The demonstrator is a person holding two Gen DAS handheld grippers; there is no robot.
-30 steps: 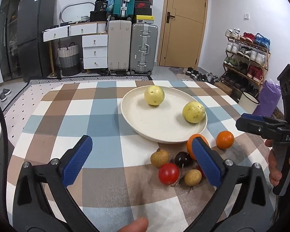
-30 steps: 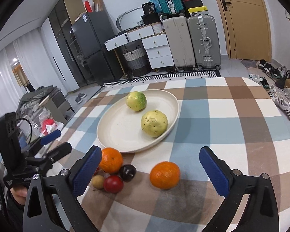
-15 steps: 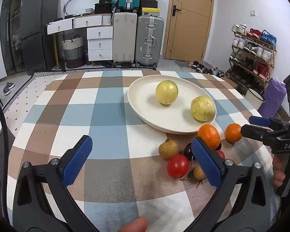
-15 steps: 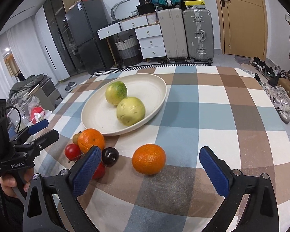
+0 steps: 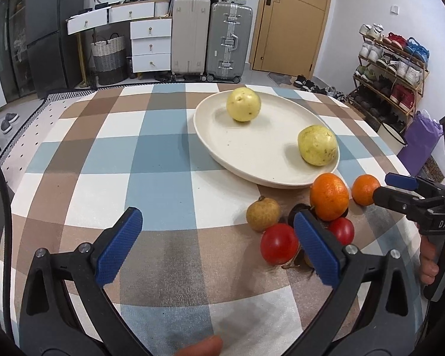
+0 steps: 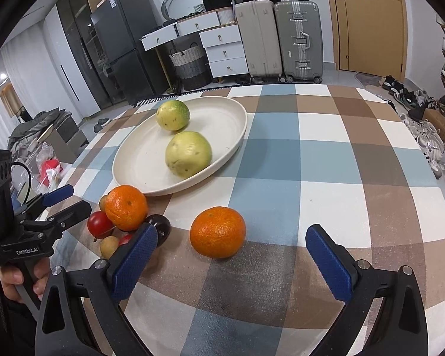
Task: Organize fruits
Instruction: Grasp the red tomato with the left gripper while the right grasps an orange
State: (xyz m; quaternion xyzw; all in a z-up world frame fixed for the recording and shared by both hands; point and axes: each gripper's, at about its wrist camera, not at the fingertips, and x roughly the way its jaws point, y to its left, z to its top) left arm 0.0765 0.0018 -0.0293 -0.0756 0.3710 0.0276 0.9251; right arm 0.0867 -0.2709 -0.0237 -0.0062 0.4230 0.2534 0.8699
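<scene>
While both grippers hover spread and empty, the fruit sits on a checked tablecloth (image 6: 326,154) in a room with suitcases (image 6: 298,38), white drawers (image 6: 222,50) and a shoe rack (image 5: 391,68).

Right gripper (image 6: 237,261): blue pads wide apart, holding nothing, with a lone orange (image 6: 218,232) on the cloth just ahead and between them, touching neither. Ahead and to its left lies the cream plate (image 6: 133,166), long axis running away toward the far right, carrying two yellow-green round fruits (image 6: 188,154). Left gripper (image 5: 219,249): pads equally wide, gripping nothing; its right pad hides part of a cluster of a second orange (image 5: 329,196), two red tomatoes (image 5: 279,243), a brown fruit (image 5: 262,214) and a dark one. None of the round fruit shows a clear pointing direction.
</scene>
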